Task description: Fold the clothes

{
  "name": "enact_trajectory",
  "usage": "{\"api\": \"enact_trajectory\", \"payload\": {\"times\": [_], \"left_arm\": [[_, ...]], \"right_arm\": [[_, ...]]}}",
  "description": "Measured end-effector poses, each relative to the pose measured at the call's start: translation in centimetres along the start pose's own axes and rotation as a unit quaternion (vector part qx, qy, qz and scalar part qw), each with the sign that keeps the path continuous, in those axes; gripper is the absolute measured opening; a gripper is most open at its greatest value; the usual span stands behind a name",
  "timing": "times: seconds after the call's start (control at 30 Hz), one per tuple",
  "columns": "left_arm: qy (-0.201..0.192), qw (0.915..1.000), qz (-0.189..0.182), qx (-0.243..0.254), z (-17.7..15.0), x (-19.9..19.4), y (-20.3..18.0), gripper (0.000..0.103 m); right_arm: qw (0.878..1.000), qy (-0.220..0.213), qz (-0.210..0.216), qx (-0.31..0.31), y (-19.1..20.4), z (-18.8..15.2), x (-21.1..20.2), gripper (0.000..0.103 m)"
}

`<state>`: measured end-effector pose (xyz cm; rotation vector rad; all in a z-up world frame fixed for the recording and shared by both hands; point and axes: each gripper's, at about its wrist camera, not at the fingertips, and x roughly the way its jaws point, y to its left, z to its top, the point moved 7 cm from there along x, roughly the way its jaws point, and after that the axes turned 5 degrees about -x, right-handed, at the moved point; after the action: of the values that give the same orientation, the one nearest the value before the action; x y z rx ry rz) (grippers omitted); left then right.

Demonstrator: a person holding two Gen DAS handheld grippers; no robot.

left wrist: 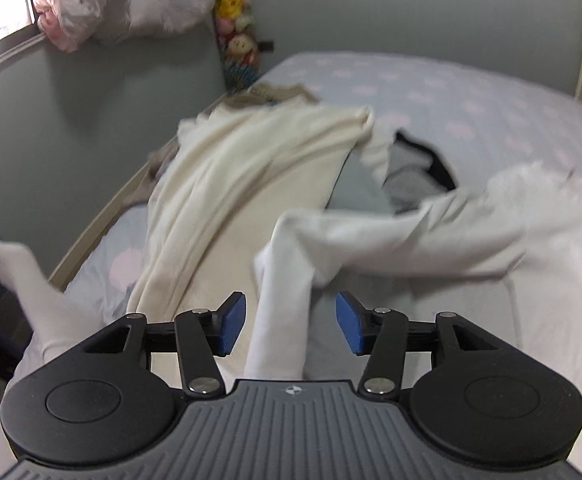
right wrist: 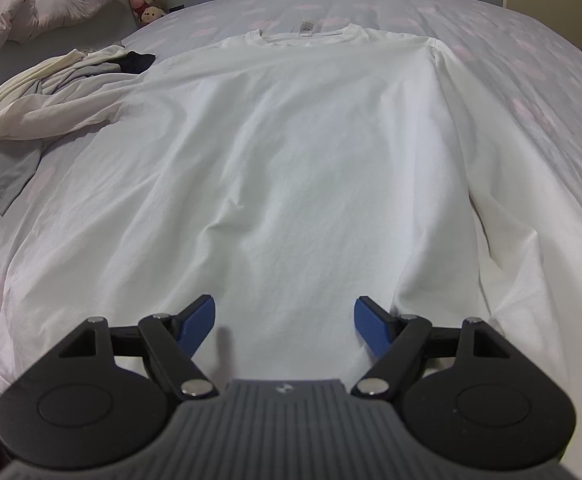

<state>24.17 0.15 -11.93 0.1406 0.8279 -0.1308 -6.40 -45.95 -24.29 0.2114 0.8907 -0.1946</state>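
A white long-sleeved shirt point(right wrist: 291, 140) lies spread flat on the bed, collar and neck label point(right wrist: 306, 29) at the far end. My right gripper point(right wrist: 285, 328) hangs open just above its hem, nothing between the blue pads point(right wrist: 199, 322). In the left wrist view, the shirt's left sleeve point(left wrist: 411, 236) runs in from the right and drops down between my left gripper's point(left wrist: 291, 322) pads point(left wrist: 233, 320). Those pads stand apart from the cloth on both sides, so the left gripper is open. The picture is blurred there.
A heap of other clothes lies left of the shirt: a cream garment point(left wrist: 227, 184), a grey one point(left wrist: 407, 176) and a black one point(left wrist: 439, 160). The bed sheet point(right wrist: 531, 100) is lilac with pink spots. The bed's left edge point(left wrist: 103, 216) meets a grey wall; bedding point(left wrist: 131, 4) and plush toys point(left wrist: 237, 32) sit beyond.
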Motion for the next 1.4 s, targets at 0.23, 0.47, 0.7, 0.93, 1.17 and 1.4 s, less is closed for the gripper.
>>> {"api": "enact_trajectory", "payload": {"times": [0.23,0.47,0.7,0.93,1.17,1.4], "left_arm": [[0.031,0.9992,0.02,0.018,-1.8,2.9,0.3,0.009],[0.017,0.9951,-0.093,-0.029,1.4,-1.3,-0.9,0.001],[0.015,0.9488,-0.236,-0.21,7.7,-4.7,2.8,0.001],[0.027,0.9497,-0.146,-0.276,9.1,-0.3,8.4,0.001],[0.041,0.9574,-0.064,-0.279,8.1,5.5,11.3,0.001],[0.028,0.959,-0.025,-0.281,8.3,7.4,12.2,0.016]], "right_arm": [[1.0,-0.001,0.003,0.006,0.1,0.1,0.1,0.079],[1.0,0.002,0.004,0.007,0.0,0.2,0.3,0.079],[1.0,0.003,0.003,0.006,0.0,0.2,0.3,0.079],[1.0,0.003,0.003,0.006,0.0,0.1,0.3,0.079],[1.0,0.007,0.002,0.004,0.0,0.0,0.4,0.079],[1.0,0.013,0.0,0.006,0.0,0.0,0.6,0.079]]}}
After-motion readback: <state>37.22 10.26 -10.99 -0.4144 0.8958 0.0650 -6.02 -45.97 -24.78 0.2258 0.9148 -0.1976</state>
